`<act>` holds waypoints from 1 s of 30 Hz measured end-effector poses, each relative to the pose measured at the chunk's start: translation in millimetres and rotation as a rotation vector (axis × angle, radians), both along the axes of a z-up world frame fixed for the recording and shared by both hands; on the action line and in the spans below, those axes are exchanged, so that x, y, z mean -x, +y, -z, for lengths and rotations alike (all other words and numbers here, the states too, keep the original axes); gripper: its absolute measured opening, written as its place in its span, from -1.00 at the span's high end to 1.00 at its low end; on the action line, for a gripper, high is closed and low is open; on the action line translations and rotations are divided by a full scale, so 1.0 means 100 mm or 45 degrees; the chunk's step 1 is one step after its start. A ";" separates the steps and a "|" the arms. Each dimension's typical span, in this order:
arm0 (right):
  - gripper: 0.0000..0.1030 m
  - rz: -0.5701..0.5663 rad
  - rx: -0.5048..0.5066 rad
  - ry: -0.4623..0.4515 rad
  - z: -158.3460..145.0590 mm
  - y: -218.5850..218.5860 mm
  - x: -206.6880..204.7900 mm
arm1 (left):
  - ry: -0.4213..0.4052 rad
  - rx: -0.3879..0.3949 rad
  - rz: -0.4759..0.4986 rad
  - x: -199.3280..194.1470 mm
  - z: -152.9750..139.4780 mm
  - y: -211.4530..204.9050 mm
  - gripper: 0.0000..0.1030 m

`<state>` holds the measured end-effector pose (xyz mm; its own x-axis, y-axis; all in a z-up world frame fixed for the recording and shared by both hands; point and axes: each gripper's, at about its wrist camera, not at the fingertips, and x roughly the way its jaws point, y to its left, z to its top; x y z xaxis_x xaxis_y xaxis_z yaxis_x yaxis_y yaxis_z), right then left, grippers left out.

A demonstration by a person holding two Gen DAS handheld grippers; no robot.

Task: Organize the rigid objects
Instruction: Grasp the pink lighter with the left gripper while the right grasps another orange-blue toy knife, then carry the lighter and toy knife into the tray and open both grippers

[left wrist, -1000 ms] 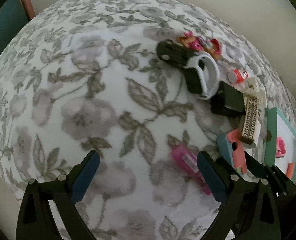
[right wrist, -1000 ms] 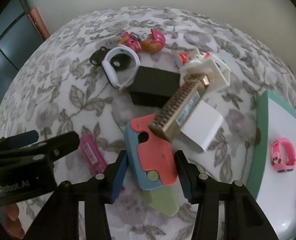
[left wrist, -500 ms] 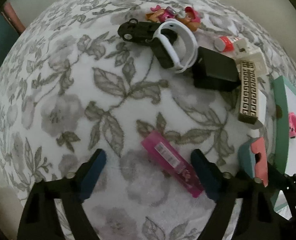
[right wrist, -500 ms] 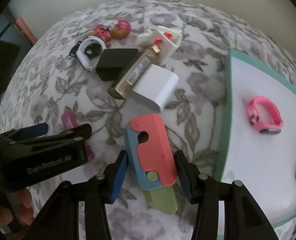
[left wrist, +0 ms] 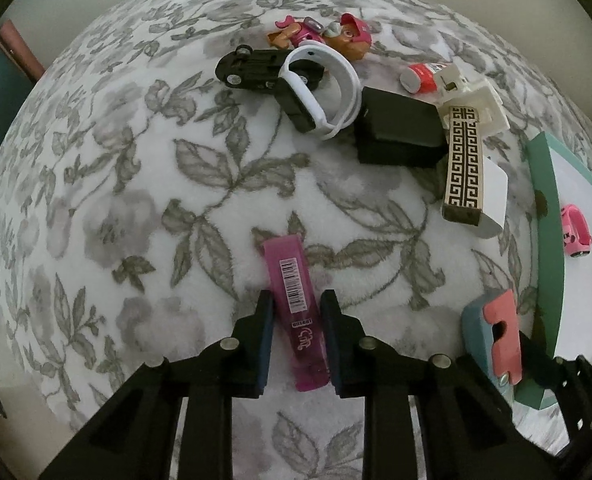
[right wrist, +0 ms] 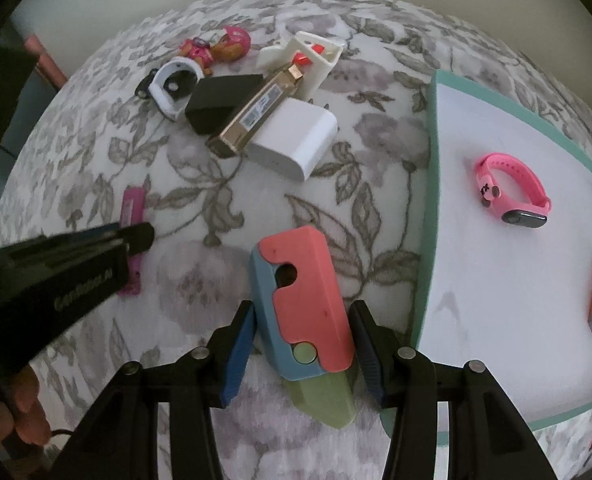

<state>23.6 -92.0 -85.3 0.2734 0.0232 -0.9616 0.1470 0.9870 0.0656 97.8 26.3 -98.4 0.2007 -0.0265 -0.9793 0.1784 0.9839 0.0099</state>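
Closing in since a second ago, the left gripper (left wrist: 296, 336) now has its jaws pinched on the magenta tube (left wrist: 296, 304), barcode up, lying on the floral cloth (left wrist: 136, 200). Right gripper (right wrist: 301, 348) clamps the coral-and-blue folding toy (right wrist: 303, 296) beside the teal-rimmed tray (right wrist: 427, 240).

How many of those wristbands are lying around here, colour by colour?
white wristband: 1
pink wristband: 1
Total: 2
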 end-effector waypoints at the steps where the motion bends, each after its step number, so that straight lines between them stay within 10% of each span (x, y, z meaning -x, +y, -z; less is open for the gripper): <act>1: 0.02 -0.007 0.007 -0.005 0.00 0.01 0.03 | 0.001 -0.005 -0.002 0.01 0.00 0.01 0.59; 30: 0.12 0.261 -0.262 -0.339 -0.93 -0.82 0.19 | -0.158 0.132 0.121 0.17 -0.99 -0.93 0.61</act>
